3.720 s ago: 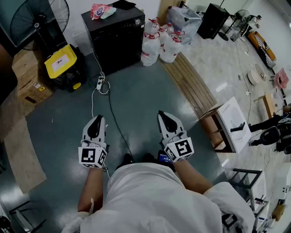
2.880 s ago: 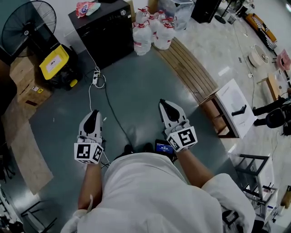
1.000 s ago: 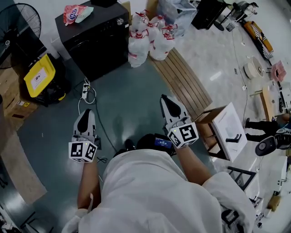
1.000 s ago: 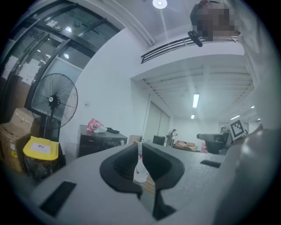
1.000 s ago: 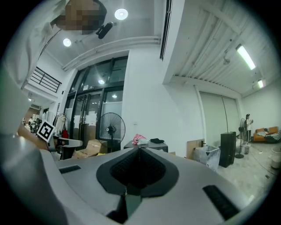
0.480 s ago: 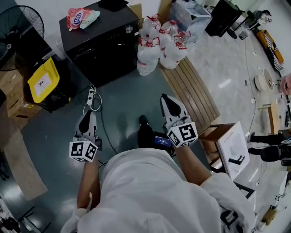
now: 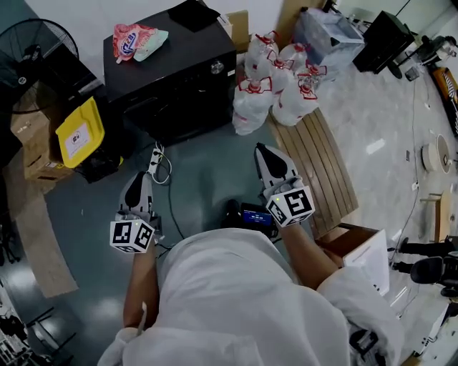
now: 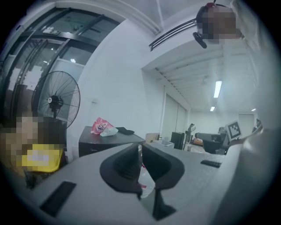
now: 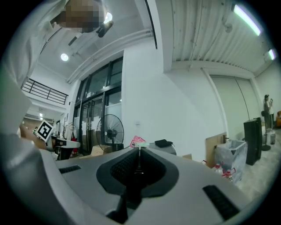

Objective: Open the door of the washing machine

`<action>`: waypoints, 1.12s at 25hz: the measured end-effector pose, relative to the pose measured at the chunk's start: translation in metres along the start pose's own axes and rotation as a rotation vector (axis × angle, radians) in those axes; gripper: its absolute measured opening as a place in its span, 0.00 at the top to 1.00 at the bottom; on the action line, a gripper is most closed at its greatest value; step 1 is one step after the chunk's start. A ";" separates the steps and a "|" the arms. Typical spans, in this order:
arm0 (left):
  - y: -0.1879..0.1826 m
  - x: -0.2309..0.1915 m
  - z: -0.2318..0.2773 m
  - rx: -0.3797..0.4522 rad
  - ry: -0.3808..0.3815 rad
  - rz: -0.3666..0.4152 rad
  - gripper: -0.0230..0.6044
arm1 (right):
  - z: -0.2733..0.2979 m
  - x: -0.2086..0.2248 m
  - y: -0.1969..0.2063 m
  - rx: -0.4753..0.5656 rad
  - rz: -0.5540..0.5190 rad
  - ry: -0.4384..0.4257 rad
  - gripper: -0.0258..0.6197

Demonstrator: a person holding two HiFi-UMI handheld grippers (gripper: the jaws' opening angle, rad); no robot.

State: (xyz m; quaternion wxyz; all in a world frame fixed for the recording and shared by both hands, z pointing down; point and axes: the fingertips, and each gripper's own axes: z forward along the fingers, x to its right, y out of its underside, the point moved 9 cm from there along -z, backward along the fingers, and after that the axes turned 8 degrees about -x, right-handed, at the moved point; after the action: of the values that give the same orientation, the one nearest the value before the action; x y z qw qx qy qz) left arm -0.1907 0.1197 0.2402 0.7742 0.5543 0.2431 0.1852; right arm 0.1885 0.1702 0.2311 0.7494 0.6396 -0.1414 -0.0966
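Observation:
The washing machine (image 7: 172,78) is a black box against the far wall; its door is closed. It also shows in the left gripper view, where the washing machine (image 8: 99,139) stands behind the jaws. My left gripper (image 7: 137,181) hovers over the grey floor, well short of the machine, with its jaws shut on nothing. My right gripper (image 7: 264,152) is held level to the right, also short of the machine and shut with nothing in it. In its own view the left gripper (image 8: 140,147) points at the machine's right side. The right gripper (image 9: 138,151) points towards the machine's top.
A pink bag (image 7: 136,41) and a black item (image 7: 195,13) lie on the machine. Tied water bottles (image 7: 275,86) stand to its right by a slatted wooden bench (image 7: 322,164). A yellow case (image 7: 80,132), a fan (image 7: 43,43), cardboard boxes (image 7: 36,164) and a power strip (image 7: 154,161) are at left.
The person has walked towards the machine, which now sits nearer and more central in the head view. Both grippers keep the same pose and stay shut.

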 end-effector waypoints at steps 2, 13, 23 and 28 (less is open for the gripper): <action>-0.003 -0.001 0.018 -0.001 -0.027 0.001 0.91 | 0.020 0.018 0.001 -0.009 0.001 -0.029 0.90; 0.000 -0.042 0.082 -0.042 -0.130 -0.052 0.91 | 0.120 0.063 0.018 -0.094 0.024 -0.146 0.90; 0.018 -0.142 0.159 -0.086 -0.098 -0.070 0.90 | 0.236 0.083 0.029 -0.246 -0.029 -0.141 0.90; 0.033 -0.201 0.207 -0.153 -0.053 -0.080 0.88 | 0.301 0.097 0.033 -0.332 -0.059 -0.119 0.90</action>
State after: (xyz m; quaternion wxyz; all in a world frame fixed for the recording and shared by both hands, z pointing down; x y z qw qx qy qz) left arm -0.2337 -0.1408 0.3610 0.8272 0.4880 0.2297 0.1576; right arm 0.1774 -0.1367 0.3153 0.8320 0.5039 -0.1486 -0.1782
